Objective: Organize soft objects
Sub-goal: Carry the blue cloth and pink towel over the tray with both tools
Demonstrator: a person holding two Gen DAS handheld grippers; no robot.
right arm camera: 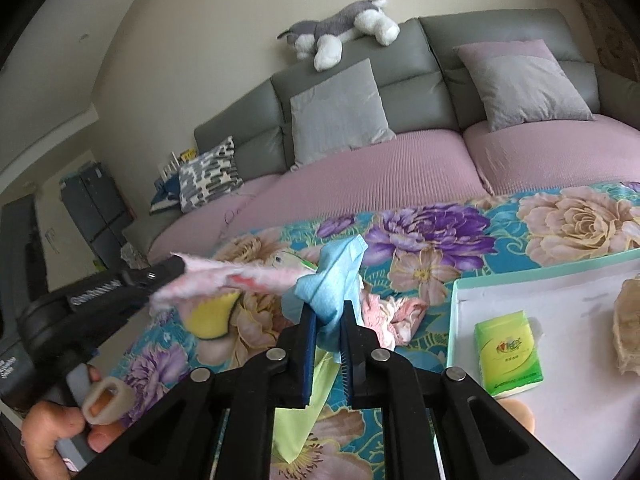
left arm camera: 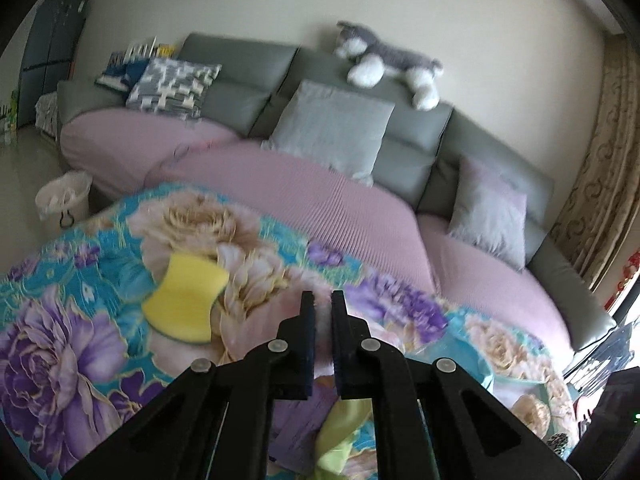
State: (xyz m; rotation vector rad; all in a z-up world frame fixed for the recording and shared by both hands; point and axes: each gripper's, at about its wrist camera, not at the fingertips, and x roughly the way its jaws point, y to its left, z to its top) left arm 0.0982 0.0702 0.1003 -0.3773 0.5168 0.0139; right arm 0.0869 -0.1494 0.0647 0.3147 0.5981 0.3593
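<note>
My right gripper (right arm camera: 329,307) is shut on a light blue cloth (right arm camera: 334,280) and holds it above the floral table cover (right arm camera: 440,236). My left gripper (left arm camera: 322,298) is shut on a fluffy pink-white cloth (right arm camera: 224,278); in the right wrist view it comes in from the left (right arm camera: 160,276) with that cloth lifted off the cover. A yellow sponge (left arm camera: 184,300) lies on the cover, also in the right wrist view (right arm camera: 210,314). A crumpled pink cloth (right arm camera: 394,314) lies beside the tray. A lime-green cloth (right arm camera: 304,404) lies under my right gripper.
A white tray with a teal rim (right arm camera: 520,276) at the right holds a green tissue pack (right arm camera: 508,354) and a beige knitted item (right arm camera: 630,328). Behind the table stands a grey sofa with pink seats (right arm camera: 380,168), cushions and a plush husky (right arm camera: 340,32). A white bin (left arm camera: 64,196) stands on the floor.
</note>
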